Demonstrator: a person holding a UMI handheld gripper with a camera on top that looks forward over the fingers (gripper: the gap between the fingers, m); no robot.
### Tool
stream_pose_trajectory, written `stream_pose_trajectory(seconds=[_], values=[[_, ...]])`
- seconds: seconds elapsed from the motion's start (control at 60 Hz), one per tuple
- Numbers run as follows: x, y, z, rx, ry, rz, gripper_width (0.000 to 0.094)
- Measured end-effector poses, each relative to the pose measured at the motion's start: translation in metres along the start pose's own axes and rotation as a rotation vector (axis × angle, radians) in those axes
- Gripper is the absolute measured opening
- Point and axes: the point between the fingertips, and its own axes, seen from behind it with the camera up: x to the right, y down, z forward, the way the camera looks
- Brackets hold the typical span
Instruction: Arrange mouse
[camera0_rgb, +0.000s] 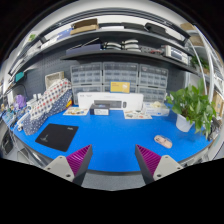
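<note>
Mouse: the mouse (163, 142) lies on the blue table top (115, 140), ahead of my right finger and off to the right, near the potted plant; it is small and pale with an orange tint, and I cannot make out which way it points.
Gripper: my gripper (113, 160) is spread wide, with nothing between the fingers; only bare blue surface shows in the gap.
Fingers: the purple pads (82, 156) face each other across that gap, and both are clear of the mouse.
Mouse pad: a black mouse pad (57, 137) lies flat on the blue surface, ahead of my left finger and to the left, well apart from the mouse.
Plant: a green potted plant (190, 104) in a white pot stands at the right side of the table, just beyond the mouse.
White device: a white box-like machine (105, 101) sits at the back of the table, in the middle, with a yellow item (100, 112) lying just in front of it.
Left side: a long patterned object (45, 104) leans along the left edge of the table.
Background: shelves (120, 45) with boxes run across the wall behind, above rows of small drawer bins (105, 75).
</note>
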Motion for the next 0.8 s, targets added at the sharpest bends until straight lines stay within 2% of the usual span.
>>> stream_pose_trajectory(seconds=[0.183,0.367,0.55,0.8], values=[[0.061,0.055,0.022,-0.060,0.025,0.005,0.0866],[0.146,0.095,0.048,-0.143,0.103,0.031,0.0866],[0.228,0.104,0.086,-0.184,0.165,0.041,0.0843],[0.282,0.093,0.161,-0.210,0.140,0.018,0.0818]])
